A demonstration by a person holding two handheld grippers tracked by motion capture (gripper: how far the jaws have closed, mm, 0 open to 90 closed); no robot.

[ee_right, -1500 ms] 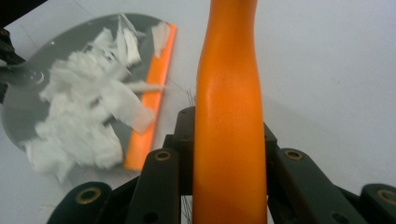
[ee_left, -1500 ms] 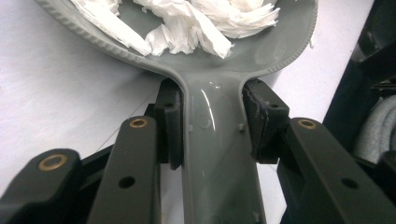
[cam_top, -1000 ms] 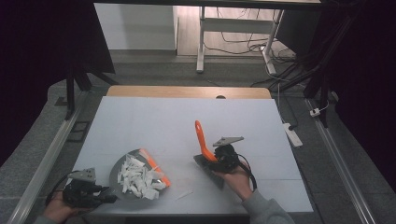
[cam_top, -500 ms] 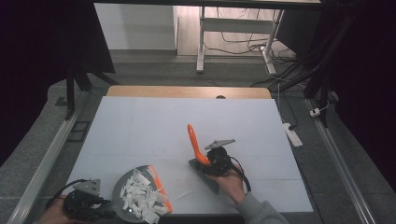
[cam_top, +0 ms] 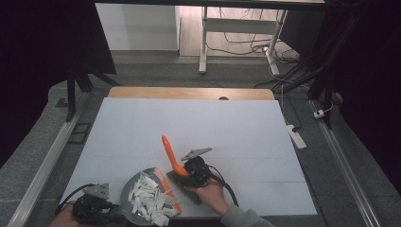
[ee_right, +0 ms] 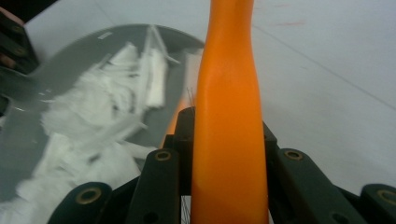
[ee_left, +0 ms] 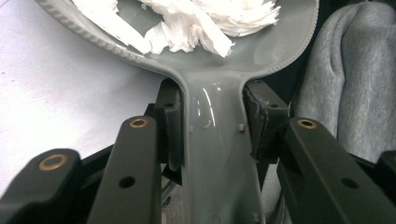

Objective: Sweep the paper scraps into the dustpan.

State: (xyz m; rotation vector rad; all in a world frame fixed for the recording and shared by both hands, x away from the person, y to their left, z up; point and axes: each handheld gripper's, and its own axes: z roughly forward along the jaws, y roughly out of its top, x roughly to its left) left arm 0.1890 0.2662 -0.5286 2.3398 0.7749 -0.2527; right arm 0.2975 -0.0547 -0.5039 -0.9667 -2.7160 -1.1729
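**Brush closing on the dustpan**

On my left, the left gripper [cam_top: 97, 208] is clamped on the handle of the grey dustpan [cam_top: 137, 189], which sits at the near table edge heaped with white paper scraps [cam_top: 149, 198]. My right gripper [cam_top: 191, 172] squeezes the orange brush [cam_top: 170, 156], and it has slid left towards the pan since a second ago, so sweeping looks nearly finished. The brush handle's long axis tilts up and away.

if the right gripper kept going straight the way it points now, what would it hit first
Probably the grey dustpan heaped with white paper scraps; the right gripper, shut on the orange brush handle, points toward it, though depth is unclear.
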